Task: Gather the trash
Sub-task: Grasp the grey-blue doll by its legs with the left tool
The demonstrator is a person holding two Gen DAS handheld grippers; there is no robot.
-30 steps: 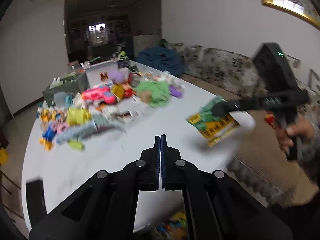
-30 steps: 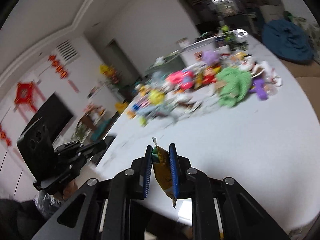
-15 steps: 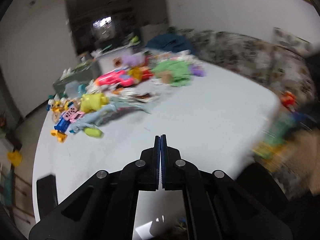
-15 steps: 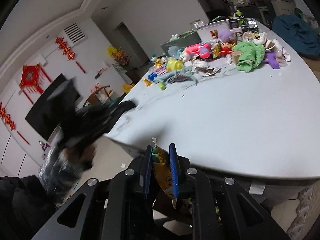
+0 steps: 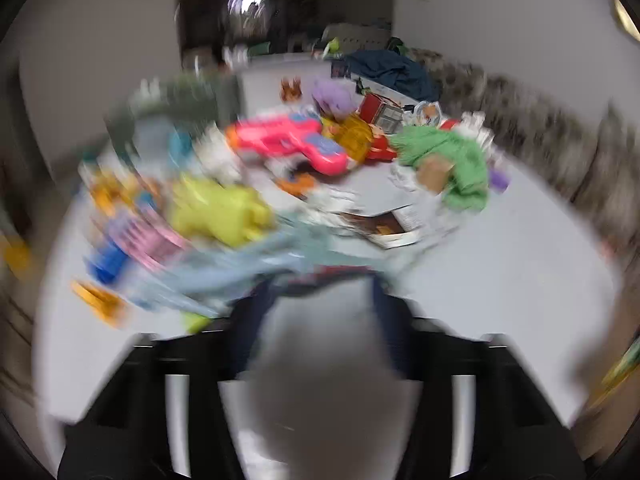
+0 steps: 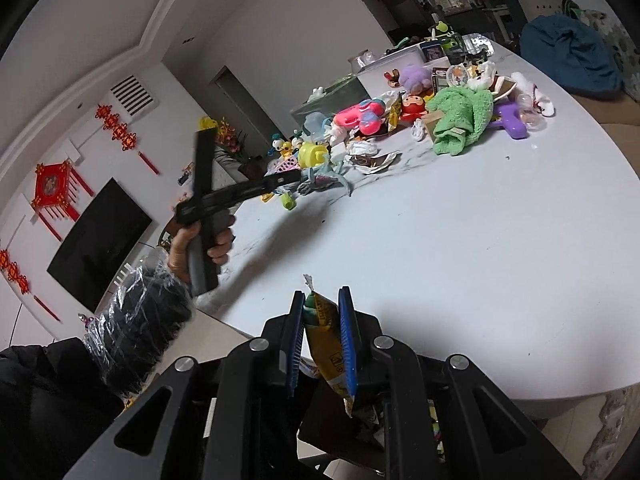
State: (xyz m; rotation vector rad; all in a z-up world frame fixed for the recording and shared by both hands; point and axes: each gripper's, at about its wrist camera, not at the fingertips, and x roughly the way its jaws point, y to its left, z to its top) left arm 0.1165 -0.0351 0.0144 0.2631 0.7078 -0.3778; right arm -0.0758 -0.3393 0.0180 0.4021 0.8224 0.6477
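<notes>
left wrist view: heavily blurred. the left hand-held gripper (image 5: 320, 304) has its fingers spread wide apart with nothing between them, pointing at the light-blue crumpled wrapper (image 5: 248, 268) at the near edge of the clutter on the tabletop (image 5: 500, 272). toys such as the yellow toy (image 5: 216, 212) lie just beside that scrap, so a hasty close could catch a toy instead, or push the pile about.

right wrist view: the right hand-held gripper (image 6: 322, 340) is clamped on a yellow snack wrapper (image 6: 326, 332), held at the near tabletop (image 6: 480, 240) edge, over what looks like a container of rubbish below, though that is hard to make out. the wrapper hangs loosely below the pads; letting go off-centre could drop it on the floor. the left hand-held gripper (image 6: 296, 176) reaches into the pile near the torn brown wrapper (image 6: 372, 160).
</notes>
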